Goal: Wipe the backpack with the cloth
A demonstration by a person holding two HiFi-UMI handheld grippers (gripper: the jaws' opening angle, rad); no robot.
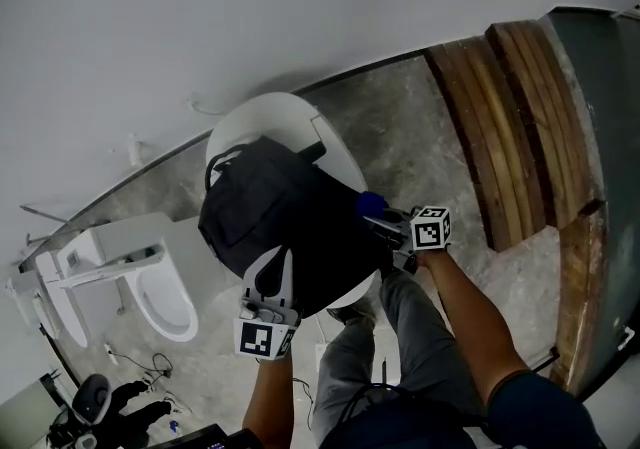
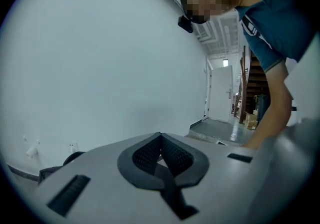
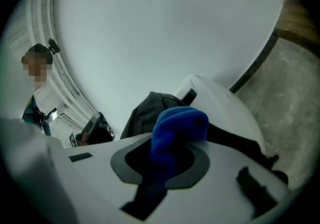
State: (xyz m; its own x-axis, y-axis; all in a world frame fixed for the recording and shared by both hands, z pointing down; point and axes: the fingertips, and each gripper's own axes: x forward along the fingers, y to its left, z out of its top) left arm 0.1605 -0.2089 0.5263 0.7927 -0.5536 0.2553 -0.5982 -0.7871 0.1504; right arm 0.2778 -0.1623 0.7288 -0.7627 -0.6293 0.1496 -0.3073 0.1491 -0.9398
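Black backpack (image 1: pixel 270 207) at frame ctr, lying on white oval surface (image 1: pixel 325 142) and covering most of it; one handle loop at its 11 o'clock. L tongs (image 1: pixel 274 262) at backpack's 6 o'clock, tip on the fabric, marker cube toward wearer. R tongs (image 1: pixel 380 221) at backpack's 4 o'clock, blue cloth (image 1: pixel 370 203) bunched at tip, touching bag's edge. Bare concrete floor (image 1: pixel 410 137) around. Stepped wood planks (image 1: pixel 520 117) at 2 o'clock. White toilet-like fixture (image 1: pixel 110 247) at 8 o'clock, apart from surface. Pale wall (image 1: pixel 250 7) across 12 o'clock. Grey trousers (image 1: pixel 420 327) at 5 o'clock.
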